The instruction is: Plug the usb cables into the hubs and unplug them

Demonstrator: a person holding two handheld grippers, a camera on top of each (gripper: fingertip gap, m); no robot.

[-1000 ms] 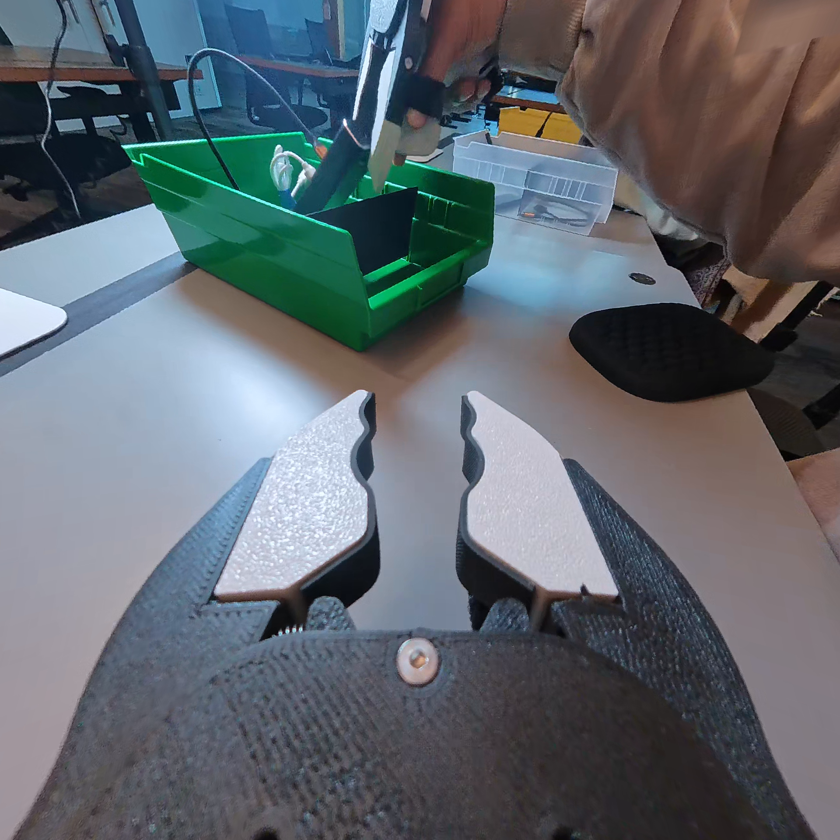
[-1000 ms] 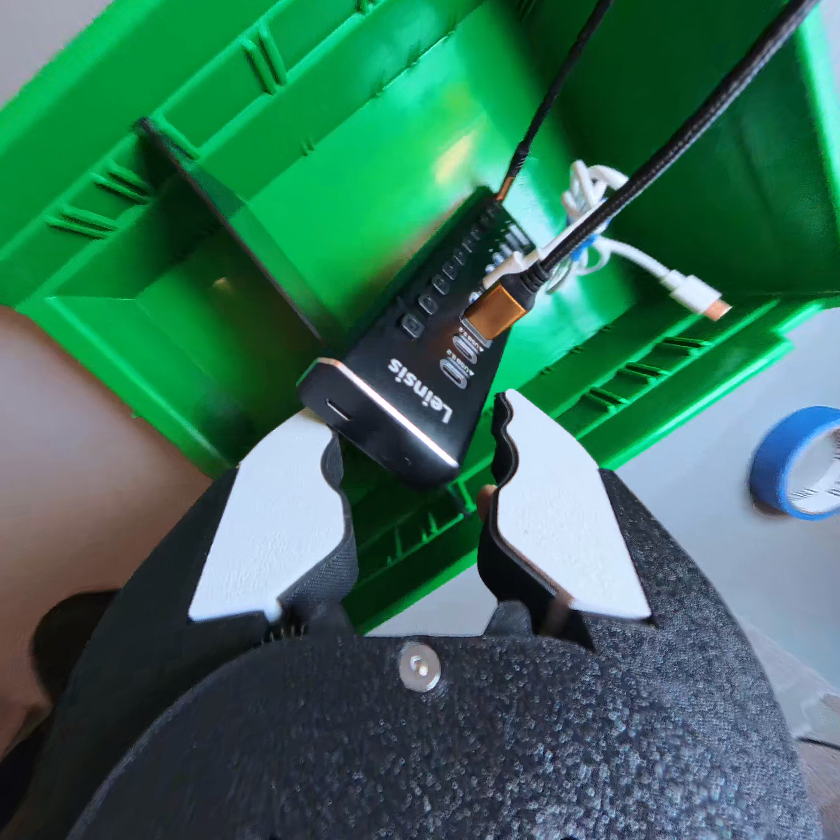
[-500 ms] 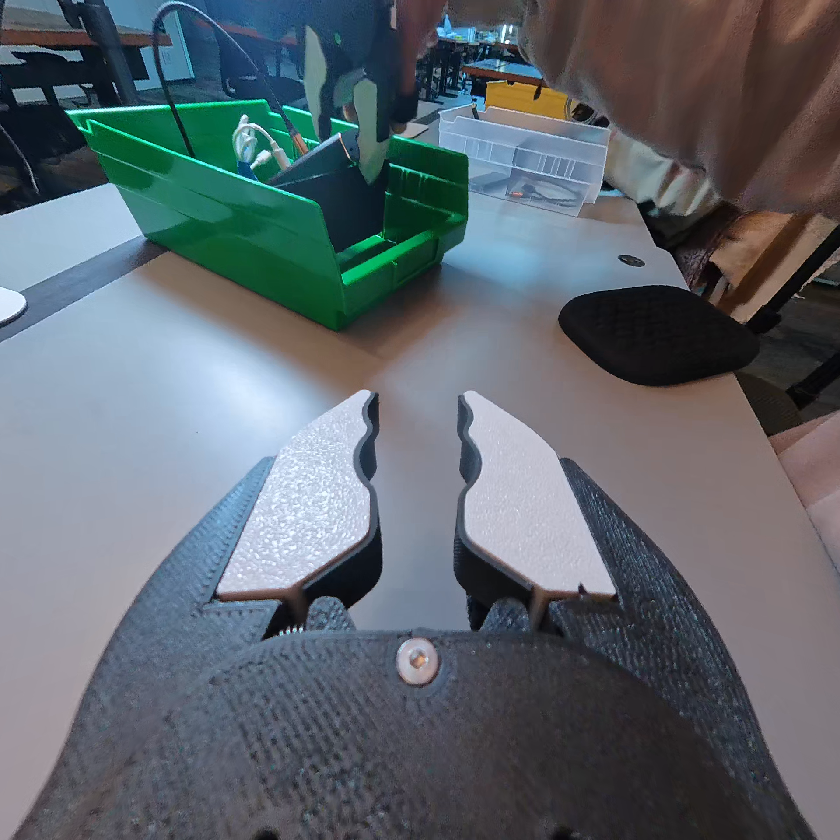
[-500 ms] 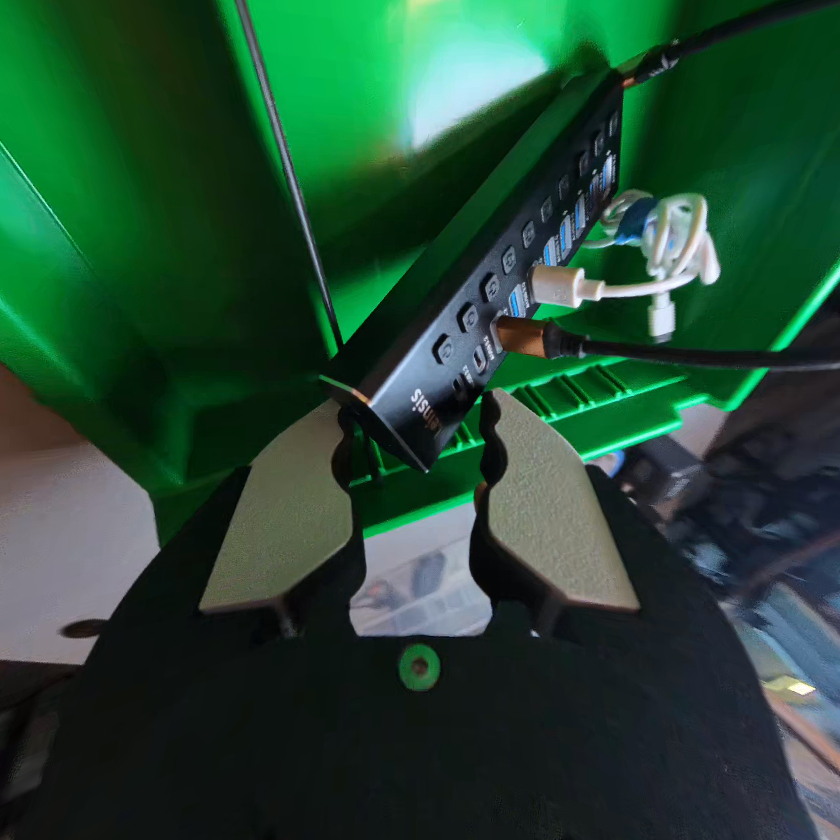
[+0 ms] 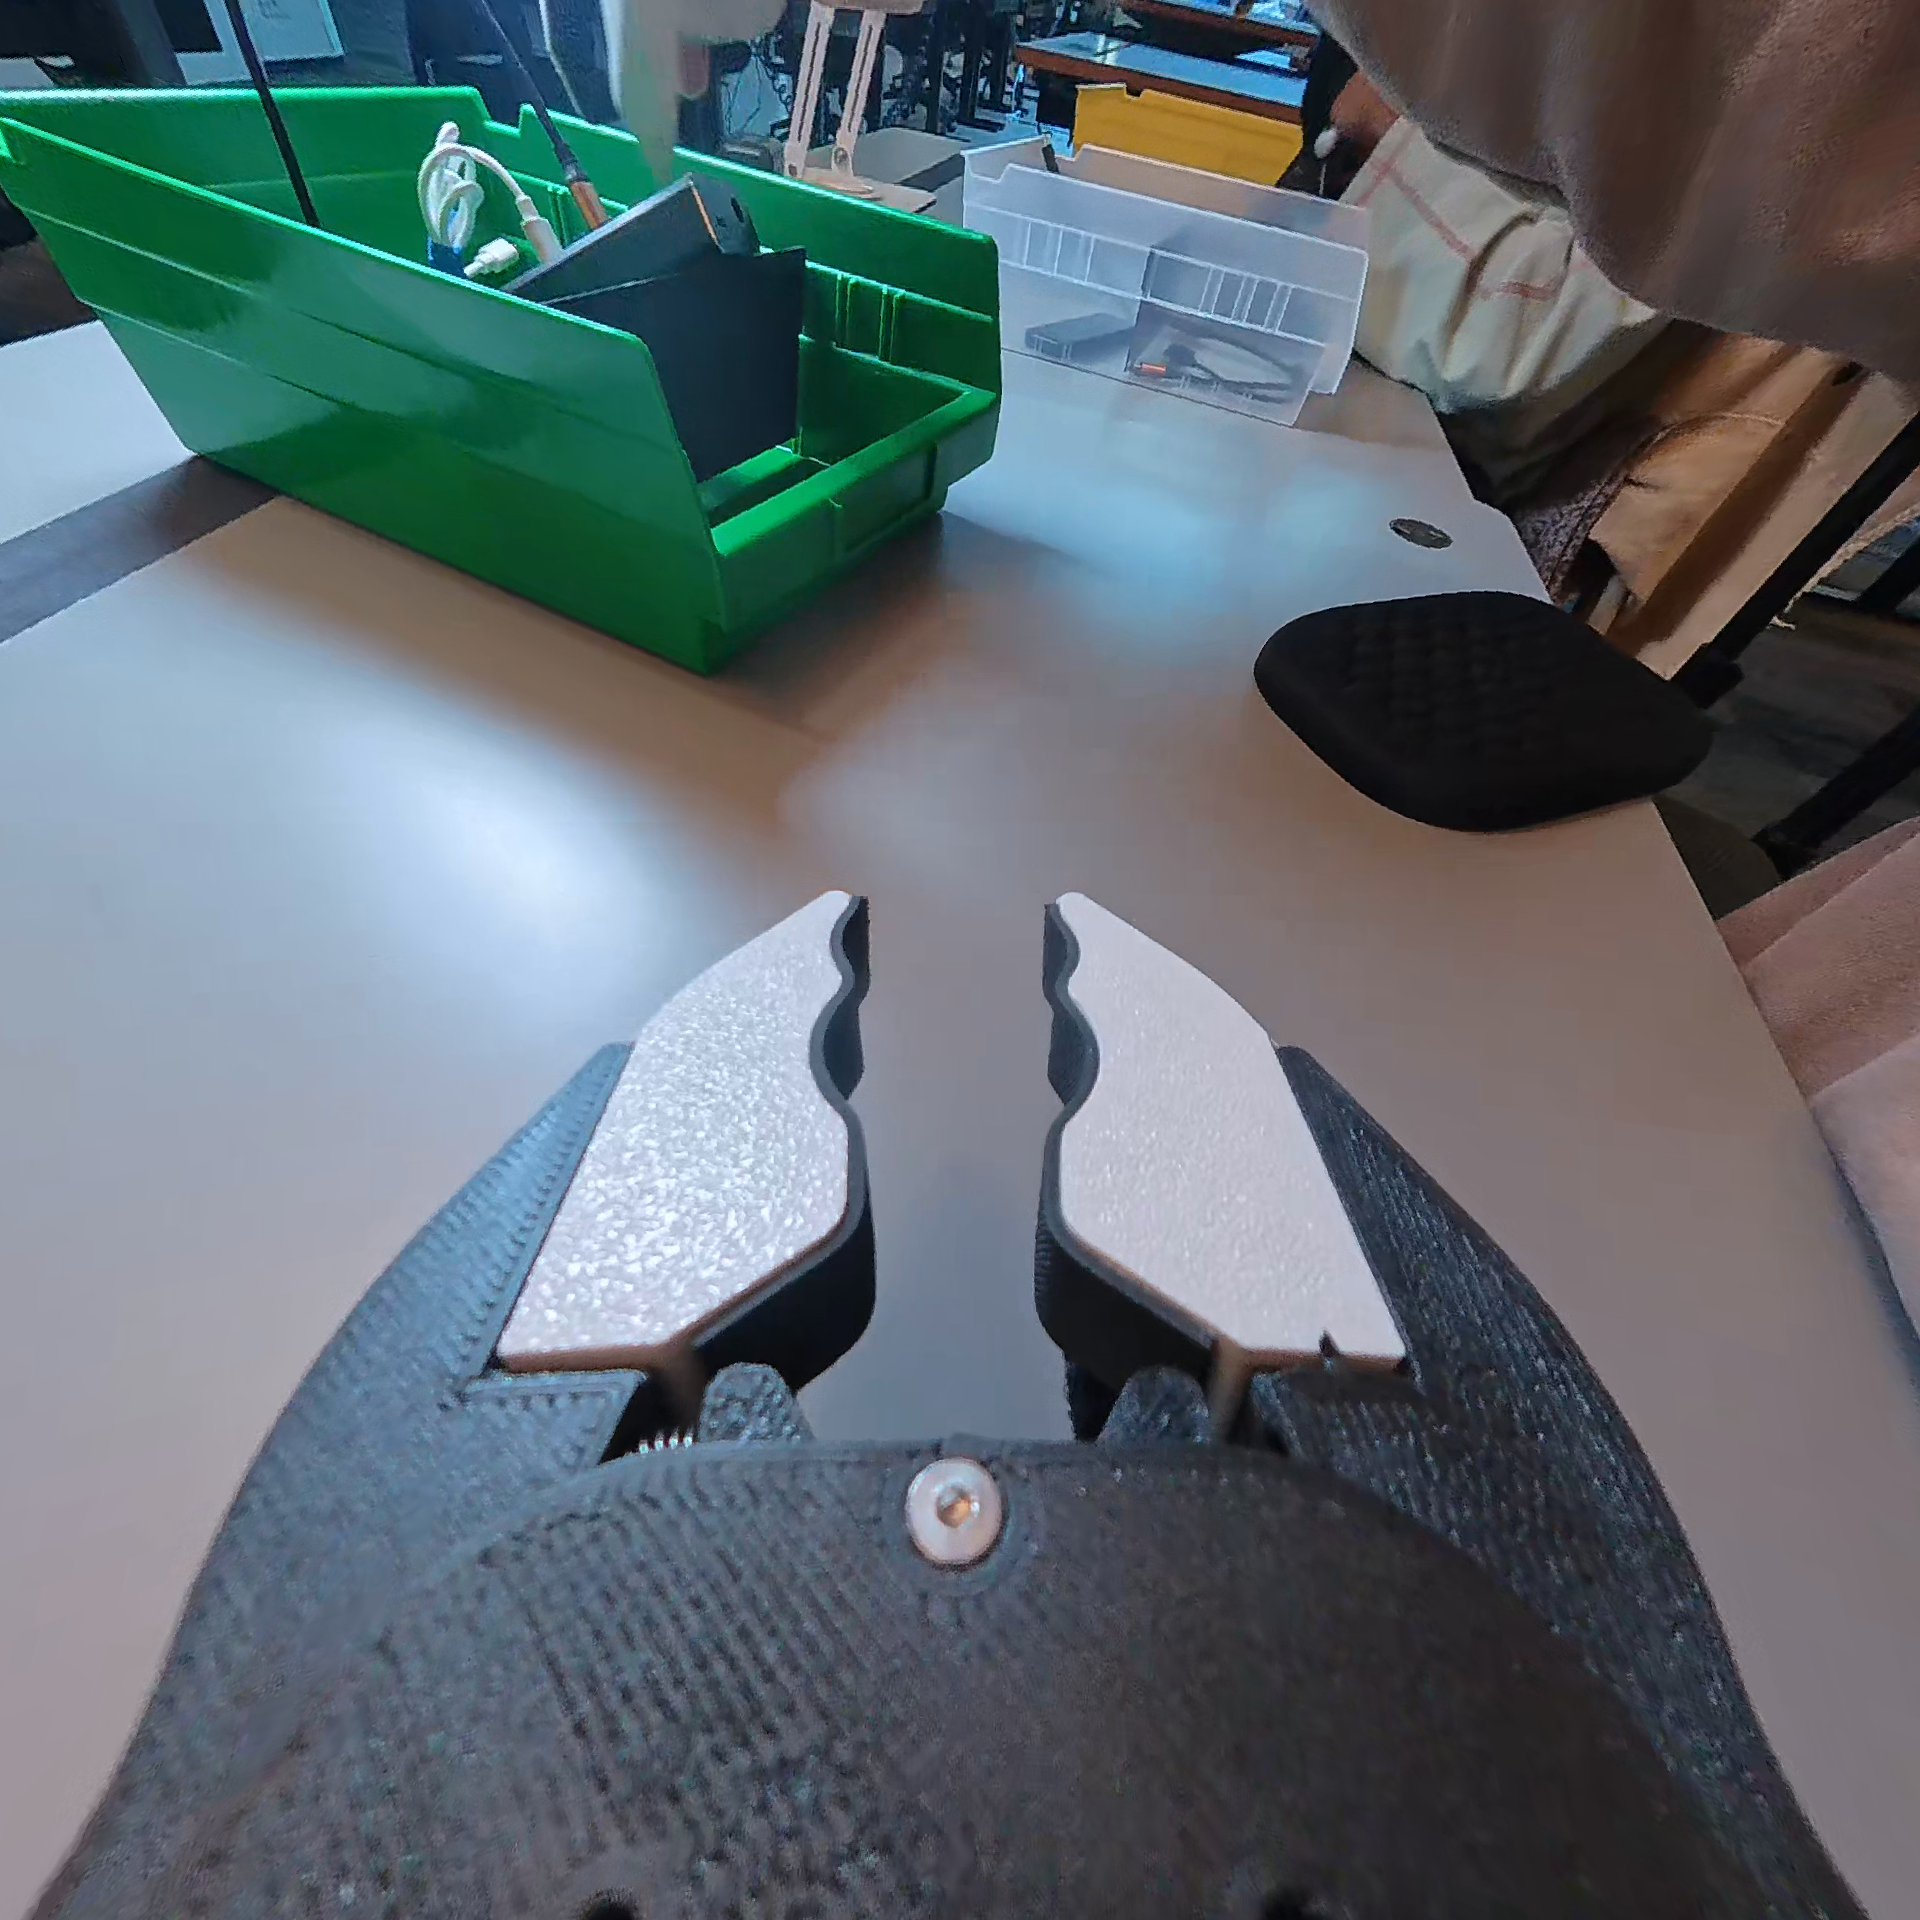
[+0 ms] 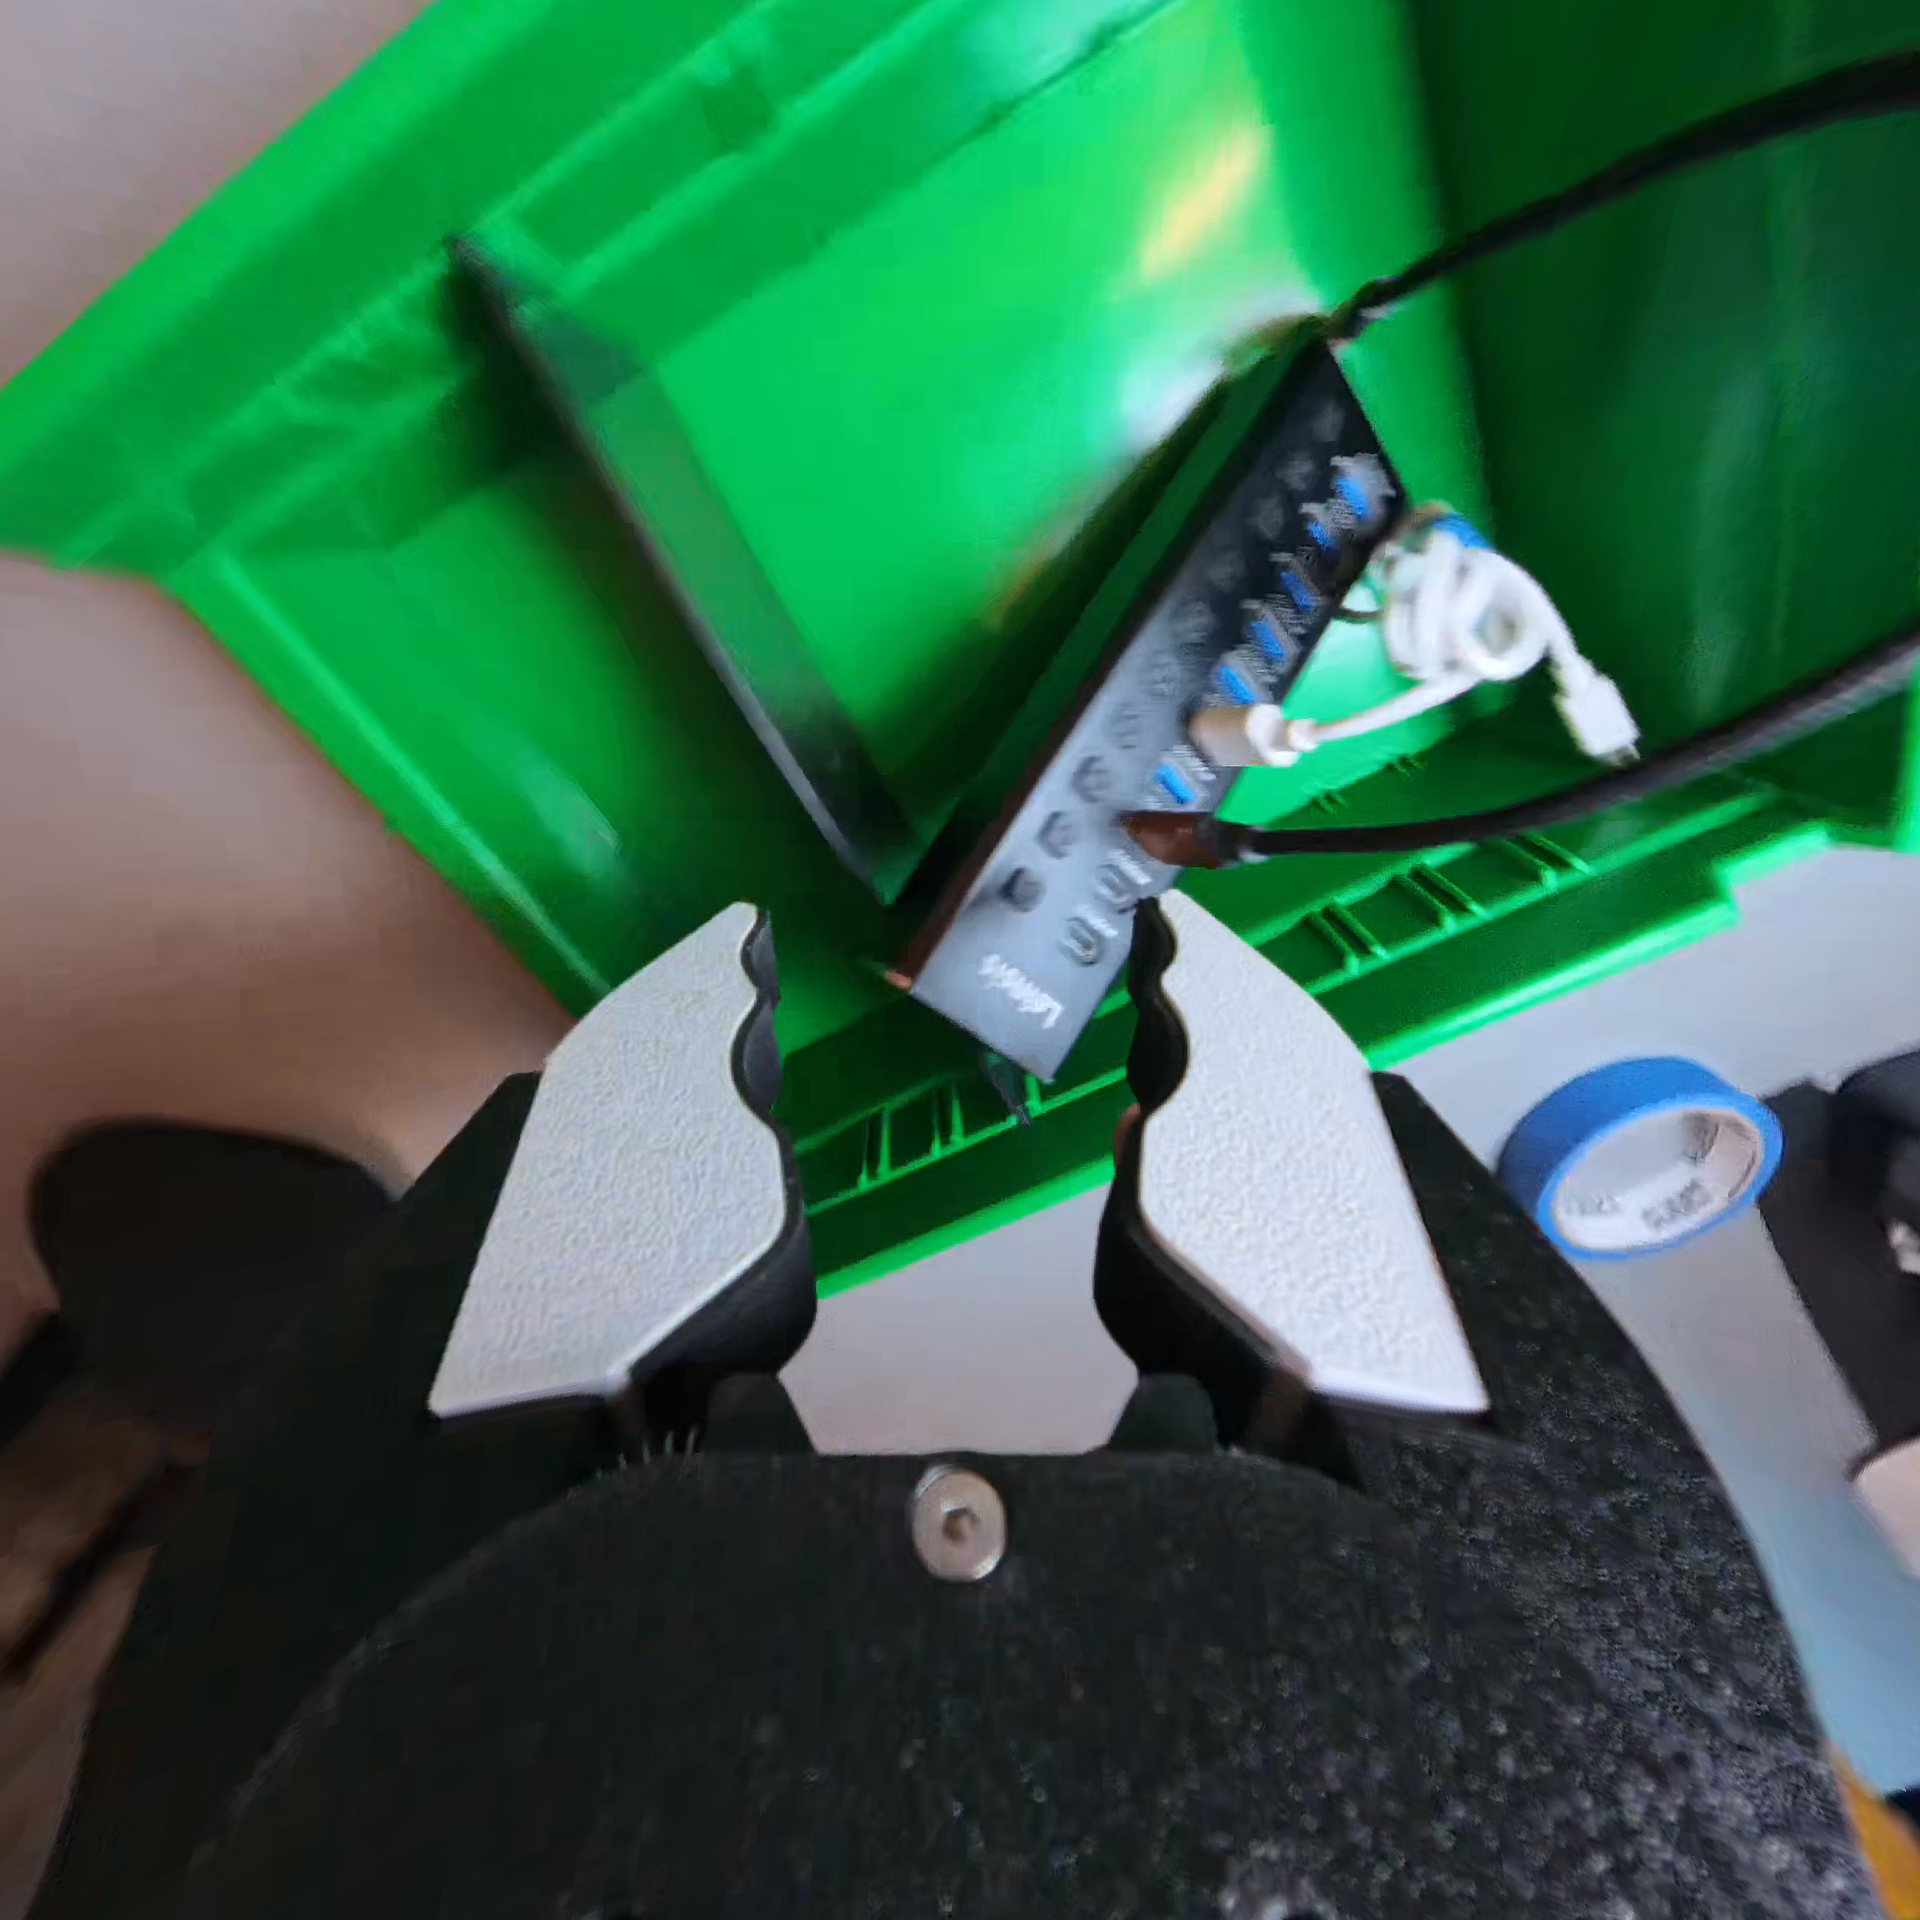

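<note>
Near the viewer, the left claw [image 5: 956, 925] hangs open over the bare grey table [image 5: 416, 883]. Farther, the right claw [image 6: 951, 935] is open too, its tips beside the black hub [image 6: 1174, 727], which leans in the green bin [image 6: 831, 312] with a white cable [image 6: 1455, 634] and a black cable [image 6: 1507, 810] plugged in.

Blue tape roll [image 6: 1642, 1153] — on table [image 5: 416, 935]; black pad [image 5: 1475, 707].

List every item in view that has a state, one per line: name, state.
Left claw: open, empty, over the table.
Right claw: open around the hub's end, no visible grip.
USB hub: tilted, propped in the green bin.
White cable: plugged in.
Black cable: plugged in.
Clear bin: open.
</note>
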